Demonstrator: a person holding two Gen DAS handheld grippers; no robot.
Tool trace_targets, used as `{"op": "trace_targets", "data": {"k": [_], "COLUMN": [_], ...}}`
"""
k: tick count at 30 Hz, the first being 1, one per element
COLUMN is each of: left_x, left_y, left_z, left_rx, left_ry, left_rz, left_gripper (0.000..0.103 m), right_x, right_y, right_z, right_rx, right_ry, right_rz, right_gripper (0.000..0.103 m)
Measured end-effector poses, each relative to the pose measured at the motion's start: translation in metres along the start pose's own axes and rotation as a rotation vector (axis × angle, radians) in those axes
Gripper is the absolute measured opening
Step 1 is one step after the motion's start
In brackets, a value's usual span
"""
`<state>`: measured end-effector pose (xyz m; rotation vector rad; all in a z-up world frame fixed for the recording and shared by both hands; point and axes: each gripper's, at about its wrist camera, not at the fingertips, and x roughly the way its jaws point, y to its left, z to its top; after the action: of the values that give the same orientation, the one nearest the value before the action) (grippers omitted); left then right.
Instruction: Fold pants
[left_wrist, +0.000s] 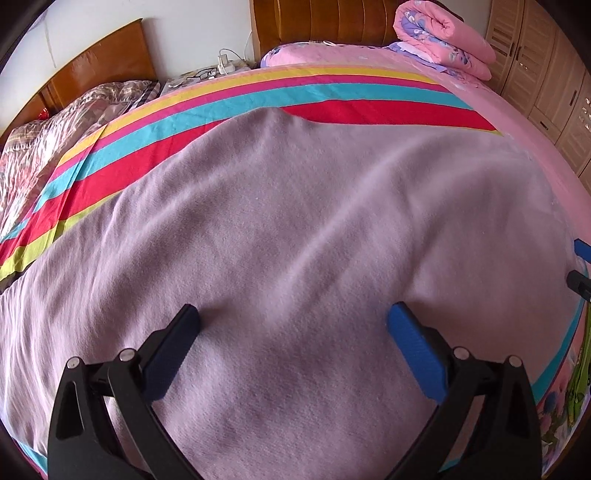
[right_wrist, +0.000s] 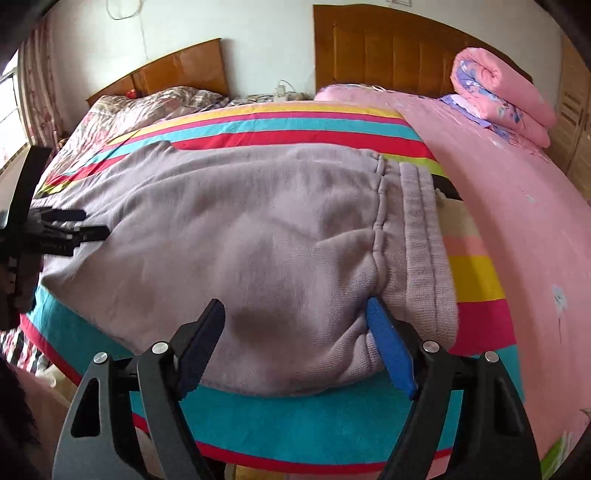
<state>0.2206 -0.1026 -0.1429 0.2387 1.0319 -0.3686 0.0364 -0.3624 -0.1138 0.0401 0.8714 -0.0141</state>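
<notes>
Lilac sweatpants (right_wrist: 240, 221) lie flat on a striped blanket (right_wrist: 314, 125), with their ribbed waistband (right_wrist: 424, 243) on the right. My right gripper (right_wrist: 295, 314) stands open at the near edge just left of the waistband, and a bulge of the fabric lies between its fingers. The pants (left_wrist: 295, 221) fill the left wrist view. There my left gripper (left_wrist: 293, 321) stands open low over the cloth, holding nothing. The left gripper (right_wrist: 74, 229) also shows at the pants' left end. The right gripper's tips (left_wrist: 583, 266) peek in at the far right edge.
A rolled pink quilt (right_wrist: 498, 96) sits at the bed's far right near the wooden headboard (right_wrist: 388, 48). A second bed with a patterned cover (left_wrist: 55, 140) lies to the left. Glasses and a charger (left_wrist: 214, 70) rest between the beds. Wardrobe doors (left_wrist: 543, 66) stand at right. The bed's near edge (right_wrist: 314, 424) is below the right gripper.
</notes>
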Motion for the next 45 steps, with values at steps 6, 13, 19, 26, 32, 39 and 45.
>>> {"op": "trace_targets", "data": {"k": [6, 13, 19, 26, 32, 39, 45], "left_x": [-0.003, -0.006, -0.010, -0.054, -0.121, -0.180, -0.193], "left_y": [-0.002, 0.001, 0.005, 0.068, 0.166, 0.304, 0.404], "left_z": [-0.007, -0.011, -0.015, -0.032, -0.077, -0.203, -0.281], "left_rx": [0.002, 0.020, 0.023, -0.148, -0.364, -0.832, -1.196], "left_ry": [-0.015, -0.023, -0.027, -0.090, -0.260, -0.400, -0.542], "left_rz": [-0.001, -0.017, -0.047, -0.127, -0.116, -0.024, -0.146], "left_gripper": [0.102, 0.102, 0.102, 0.102, 0.102, 0.101, 0.082], "right_x": [0.014, 0.044, 0.045, 0.028, 0.048, 0.047, 0.041], "right_y": [0.039, 0.059, 0.062, 0.115, 0.239, 0.391, 0.437], "right_z": [0.027, 0.021, 0.023, 0.066, 0.099, 0.100, 0.085], "right_rx": [-0.058, -0.090, -0.096, -0.135, -0.339, -0.650, -0.693], "right_ry": [-0.034, 0.043, 0.079, -0.035, -0.074, -0.124, -0.102], "right_rz": [0.021, -0.011, -0.039, -0.087, 0.152, 0.359, 0.436], "right_gripper": [0.078, 0.083, 0.085, 0.086, 0.086, 0.086, 0.086]}}
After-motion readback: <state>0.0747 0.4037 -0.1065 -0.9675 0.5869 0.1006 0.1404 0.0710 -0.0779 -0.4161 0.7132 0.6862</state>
